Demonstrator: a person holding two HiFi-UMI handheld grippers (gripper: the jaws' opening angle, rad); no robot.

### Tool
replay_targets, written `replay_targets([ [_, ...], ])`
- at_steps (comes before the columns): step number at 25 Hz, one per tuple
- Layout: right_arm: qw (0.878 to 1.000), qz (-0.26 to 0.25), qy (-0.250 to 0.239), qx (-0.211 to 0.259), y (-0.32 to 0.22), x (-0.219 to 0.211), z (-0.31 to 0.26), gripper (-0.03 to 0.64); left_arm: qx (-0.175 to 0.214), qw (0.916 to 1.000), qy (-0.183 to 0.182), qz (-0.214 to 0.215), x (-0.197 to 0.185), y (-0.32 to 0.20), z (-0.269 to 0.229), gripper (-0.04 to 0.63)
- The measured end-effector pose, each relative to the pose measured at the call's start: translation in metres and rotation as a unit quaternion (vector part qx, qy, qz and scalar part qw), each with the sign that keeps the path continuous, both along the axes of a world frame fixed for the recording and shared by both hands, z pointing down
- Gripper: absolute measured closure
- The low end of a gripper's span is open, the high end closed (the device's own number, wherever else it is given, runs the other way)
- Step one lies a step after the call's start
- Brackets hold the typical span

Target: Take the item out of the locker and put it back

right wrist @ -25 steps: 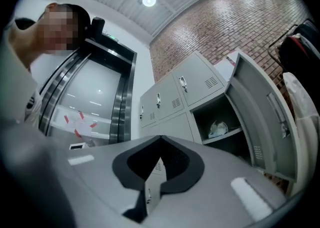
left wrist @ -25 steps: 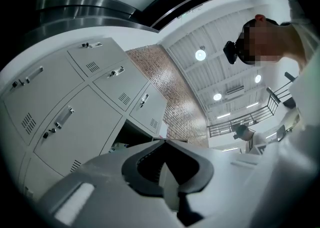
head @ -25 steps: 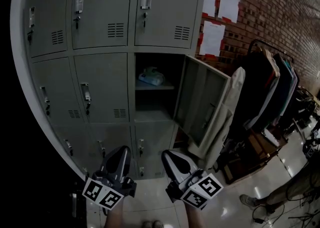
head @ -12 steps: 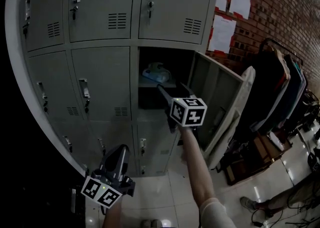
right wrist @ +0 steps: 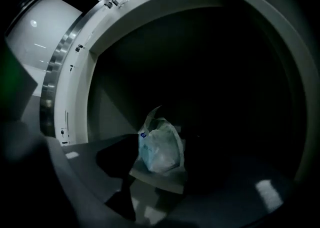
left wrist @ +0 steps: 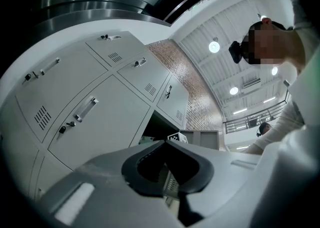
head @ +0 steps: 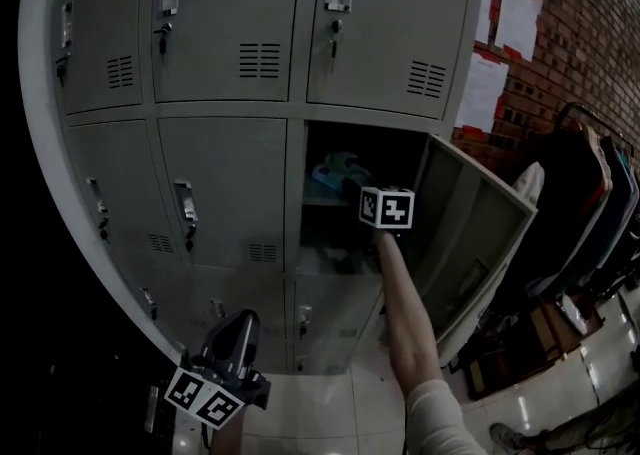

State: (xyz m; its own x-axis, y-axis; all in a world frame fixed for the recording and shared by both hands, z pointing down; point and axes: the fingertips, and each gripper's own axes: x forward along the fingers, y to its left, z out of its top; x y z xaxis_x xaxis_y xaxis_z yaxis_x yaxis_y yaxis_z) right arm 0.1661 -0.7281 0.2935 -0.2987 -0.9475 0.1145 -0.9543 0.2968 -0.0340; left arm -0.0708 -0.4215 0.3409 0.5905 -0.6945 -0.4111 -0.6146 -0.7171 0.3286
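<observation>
**Reaching in for the bag**

Now reaches into the open locker compartment (head: 345, 243) with right tongs (head: 355, 191), up from low beside the left pair a second ago. Has just spread those jaws wide, with nothing gripped. Finds the plastic bag (right wrist: 161, 148) straight ahead on the shelf (right wrist: 155, 181), framed between the jaws yet untouched, taller than wide in the right gripper view. Holds left tongs (head: 238, 331) clenched and empty near the floor, well apart from the bag. Probably needs a short push forward, then a squeeze.
</observation>
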Motion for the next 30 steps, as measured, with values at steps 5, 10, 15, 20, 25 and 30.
replay_targets([
  [5,0.999,-0.023,0.027,0.01,0.0,-0.007,0.0,0.604,-0.004,1.0,0.001,0.003,0.005,-0.013,-0.001,0.591],
  [10,0.999,-0.011,0.024,0.035,0.008,-0.005,-0.009,0.604,0.002,0.9998,0.005,0.02,0.018,-0.016,-0.004,0.591],
  [15,0.995,-0.014,-0.032,0.09,0.061,-0.002,-0.027,0.604,0.012,0.9996,-0.006,0.026,0.025,-0.009,-0.009,0.591],
  [20,0.977,-0.053,-0.085,0.186,0.181,-0.018,-0.049,0.604,0.035,0.9987,-0.03,0.019,0.03,0.0,-0.018,0.591],
  [25,0.959,-0.085,-0.148,0.227,0.303,-0.039,-0.035,0.604,0.058,0.9977,-0.031,0.014,0.032,0.014,-0.032,0.591],
  [30,0.959,-0.066,-0.166,0.221,0.365,-0.047,0.032,0.604,0.071,0.9957,-0.056,0.022,0.045,0.028,-0.021,0.591],
])
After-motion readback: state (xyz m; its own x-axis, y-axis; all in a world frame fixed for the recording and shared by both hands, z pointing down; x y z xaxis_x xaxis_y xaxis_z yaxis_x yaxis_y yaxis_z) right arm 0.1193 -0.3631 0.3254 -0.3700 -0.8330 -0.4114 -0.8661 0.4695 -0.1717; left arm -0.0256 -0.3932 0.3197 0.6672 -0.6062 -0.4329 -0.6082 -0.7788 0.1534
